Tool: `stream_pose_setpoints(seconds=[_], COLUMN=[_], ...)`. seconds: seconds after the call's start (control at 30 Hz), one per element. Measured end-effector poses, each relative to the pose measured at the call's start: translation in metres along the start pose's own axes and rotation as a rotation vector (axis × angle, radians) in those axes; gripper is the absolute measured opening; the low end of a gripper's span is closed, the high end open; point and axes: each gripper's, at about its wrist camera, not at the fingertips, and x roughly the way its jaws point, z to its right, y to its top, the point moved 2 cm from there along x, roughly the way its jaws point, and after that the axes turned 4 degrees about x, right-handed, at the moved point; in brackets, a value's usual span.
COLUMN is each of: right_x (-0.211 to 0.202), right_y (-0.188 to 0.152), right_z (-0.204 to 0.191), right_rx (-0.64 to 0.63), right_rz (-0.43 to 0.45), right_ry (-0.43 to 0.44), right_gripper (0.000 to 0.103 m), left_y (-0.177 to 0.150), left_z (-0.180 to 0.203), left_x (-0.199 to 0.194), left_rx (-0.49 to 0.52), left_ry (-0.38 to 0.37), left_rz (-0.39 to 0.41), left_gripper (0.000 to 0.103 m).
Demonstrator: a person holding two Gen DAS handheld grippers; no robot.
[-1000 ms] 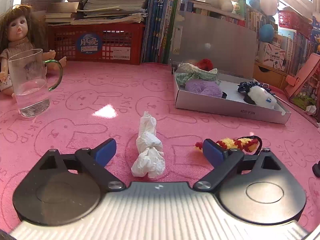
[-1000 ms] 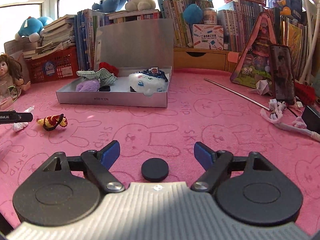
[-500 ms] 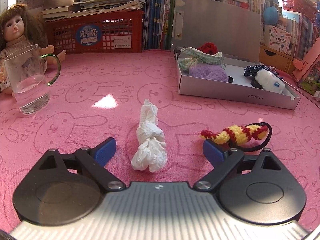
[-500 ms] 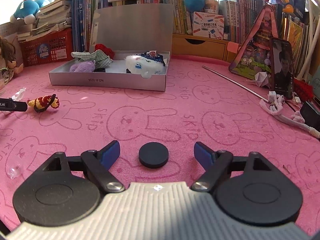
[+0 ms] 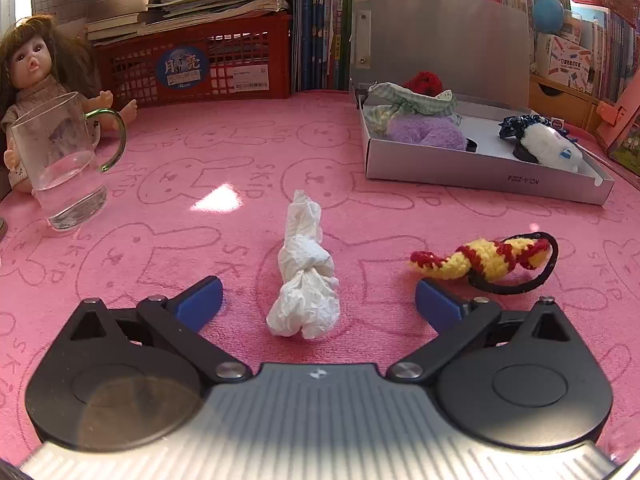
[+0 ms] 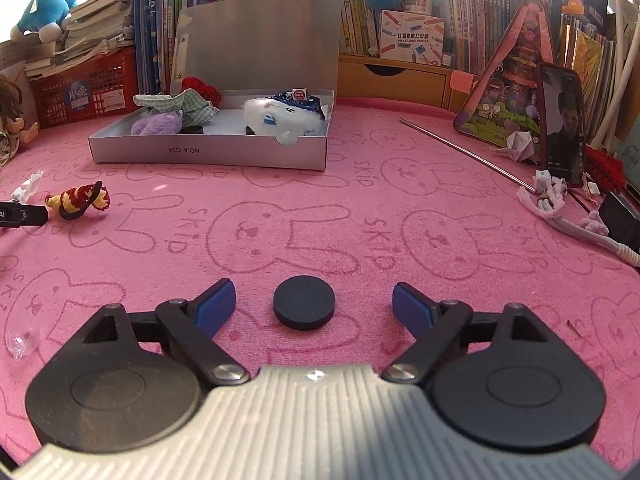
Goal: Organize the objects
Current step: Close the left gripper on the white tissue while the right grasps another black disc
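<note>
Grey box: it sits open at the back of the tabletop, already holding soft toys, so it is your likely drop spot.
Left gripper: your fingers are opening wide around the crumpled tissue, well in front of the box, pads not touching.
Right gripper: fingers opening, straddling the black disc before the box, untouched.

Far ahead of the left fingers, a purple plush and a checked cloth hide most of a red crocheted thing in the grey box. The glass mug covers part of the doll. Left of the right fingers, the picture's edge cuts off a black bar; its white lettering is unreadable.
</note>
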Motion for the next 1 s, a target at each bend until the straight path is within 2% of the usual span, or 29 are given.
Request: stream_pose_setpoints(seconds=[0.47,0.5,0.63,0.77,0.87,1.0], right_x=[0.002,0.002,0.001,0.001,0.001,-0.001], right_y=[0.0,0.0,0.0,0.0,0.0,-0.001], right_z=[0.001,0.001,0.001,0.001,0.001,-0.001], right_rx=[0.002,0.002,0.001,0.001,-0.001,-0.009], right_rz=[-0.006,-0.005,-0.003,-0.003,-0.002,0.005], right_ry=[0.001,0.002,0.004,0.005,0.004,0.012], right_gripper=[0.095,0.095,0.095,0.095,0.094,0.091], left_y=[-0.002,-0.002,-0.002,0.003,0.007,0.007], left_z=[0.001,0.0,-0.008,-0.008,-0.005,-0.002], left_x=[-0.003,-0.005,-0.01,-0.011,-0.008,-0.004], left_rx=[-0.004,-0.013,-0.058,-0.058,-0.051,-0.042], left_ry=[0.0,0.008,0.037,0.038,0.026,0.037], left_rz=[0.016,0.024,0.049,0.054,0.048,0.035], left_gripper=[0.101,0.099,0.079,0.063,0.057,0.057])
